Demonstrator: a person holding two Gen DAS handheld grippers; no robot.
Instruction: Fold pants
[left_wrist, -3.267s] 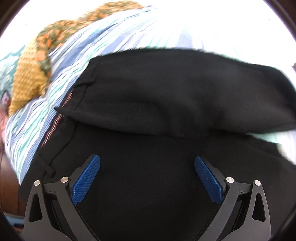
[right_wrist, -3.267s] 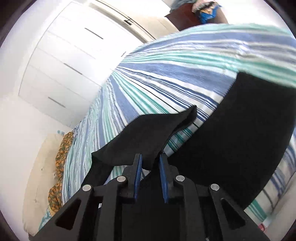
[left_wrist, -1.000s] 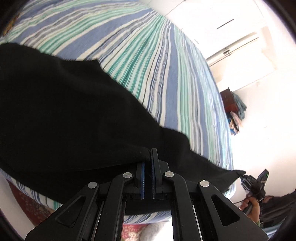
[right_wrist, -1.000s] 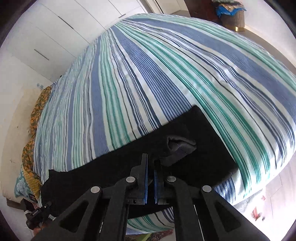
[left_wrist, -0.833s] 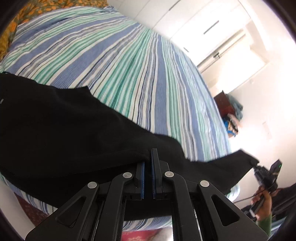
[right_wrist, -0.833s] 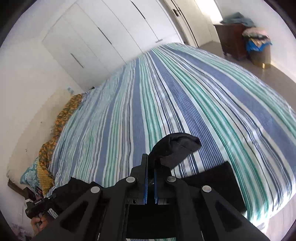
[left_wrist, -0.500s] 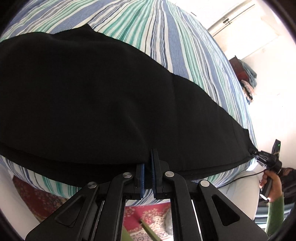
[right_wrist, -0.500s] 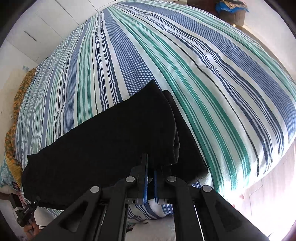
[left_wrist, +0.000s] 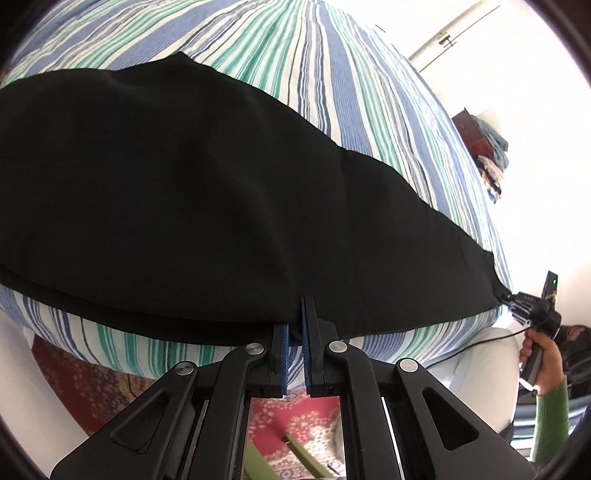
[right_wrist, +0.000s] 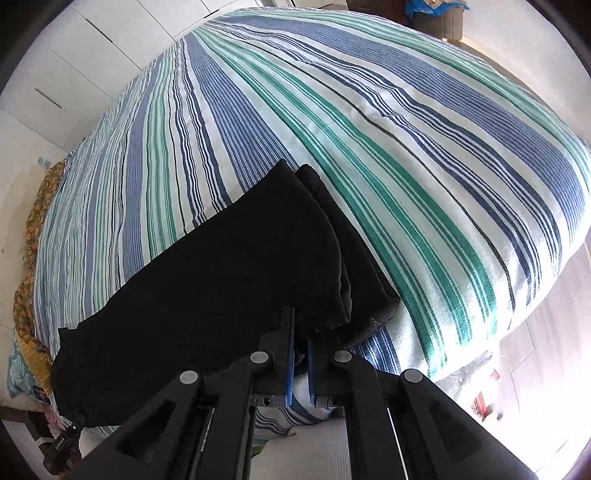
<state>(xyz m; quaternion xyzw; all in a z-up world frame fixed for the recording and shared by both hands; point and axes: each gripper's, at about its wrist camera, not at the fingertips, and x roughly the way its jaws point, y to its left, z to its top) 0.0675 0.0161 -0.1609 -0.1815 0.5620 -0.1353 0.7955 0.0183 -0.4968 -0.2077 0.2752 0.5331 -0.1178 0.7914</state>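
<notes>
The black pants (left_wrist: 192, 192) lie flat along the near edge of the striped bed, one leg stacked on the other. My left gripper (left_wrist: 295, 317) is shut on their near edge, close to the waist end. In the right wrist view the two leg hems (right_wrist: 343, 273) lie a little offset, and my right gripper (right_wrist: 300, 325) is shut on the upper hem's near corner. The right gripper (left_wrist: 517, 301) also shows at the far right of the left wrist view, held by a hand (left_wrist: 543, 369) in a green sleeve. The left gripper (right_wrist: 68, 439) appears small at the lower left of the right wrist view.
The blue, green and white striped bed (right_wrist: 369, 129) stretches away behind the pants. A red patterned rug (left_wrist: 280, 424) lies on the floor below its edge. White wardrobe doors (right_wrist: 74, 66) stand beyond, orange patterned pillows (right_wrist: 35, 221) at the left end, dark wooden furniture (left_wrist: 476, 136) at the right.
The pants were held up and slack in the air; they have come down and now lie stretched flat on the bed. Both grippers sank toward the bed's near edge and stayed shut.
</notes>
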